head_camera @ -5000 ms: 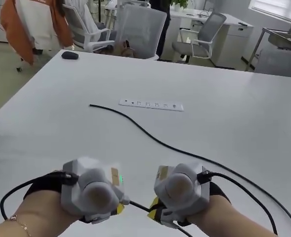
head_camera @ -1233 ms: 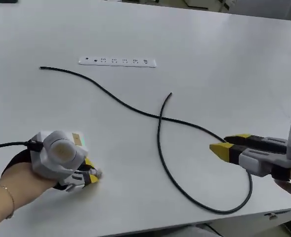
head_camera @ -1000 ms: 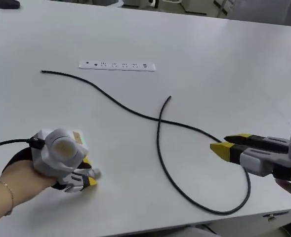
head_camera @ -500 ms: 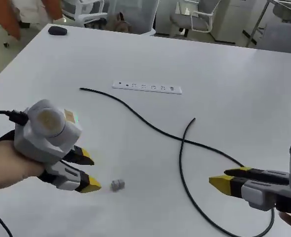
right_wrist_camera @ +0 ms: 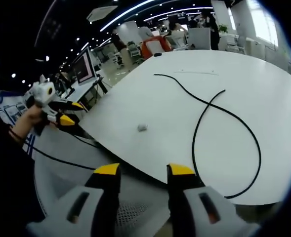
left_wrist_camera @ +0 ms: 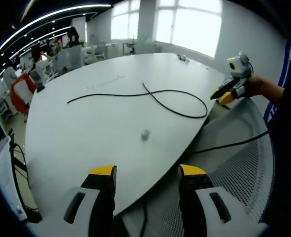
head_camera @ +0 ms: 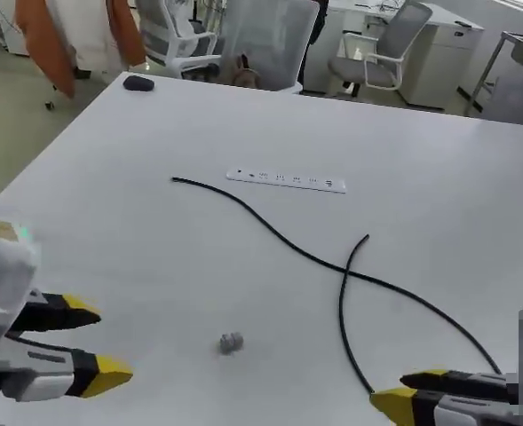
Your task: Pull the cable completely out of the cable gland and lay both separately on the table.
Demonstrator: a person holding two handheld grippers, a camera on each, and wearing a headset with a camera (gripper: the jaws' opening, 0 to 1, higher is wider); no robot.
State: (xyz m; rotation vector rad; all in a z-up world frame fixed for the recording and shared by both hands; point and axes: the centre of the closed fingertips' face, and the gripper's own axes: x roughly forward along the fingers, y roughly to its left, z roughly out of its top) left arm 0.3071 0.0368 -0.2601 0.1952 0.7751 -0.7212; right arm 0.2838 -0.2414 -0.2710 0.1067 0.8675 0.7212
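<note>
Head view: white table (head_camera: pixel 439 177). Gland (head_camera: pixel 231 342), small and grey, lies alone on the near part of the table, apart from the cable (head_camera: pixel 283 241). The cable is black and lies flat. It runs from below the power strip (head_camera: pixel 285 180) toward the near right and crosses itself once. Mouse (head_camera: pixel 138 83) at the far edge. Left gripper (head_camera: pixel 97 344) at lower left, jaws parted, nothing between them. Right gripper (head_camera: pixel 403 392) at lower right, near the cable's near run, not touching it.

Left gripper view: own jaws spread and empty, off the table edge. Gland ahead on the table, cable loop beyond it.

Right gripper view: own jaws spread and empty. Gland ahead, cable to its right, well apart.
</note>
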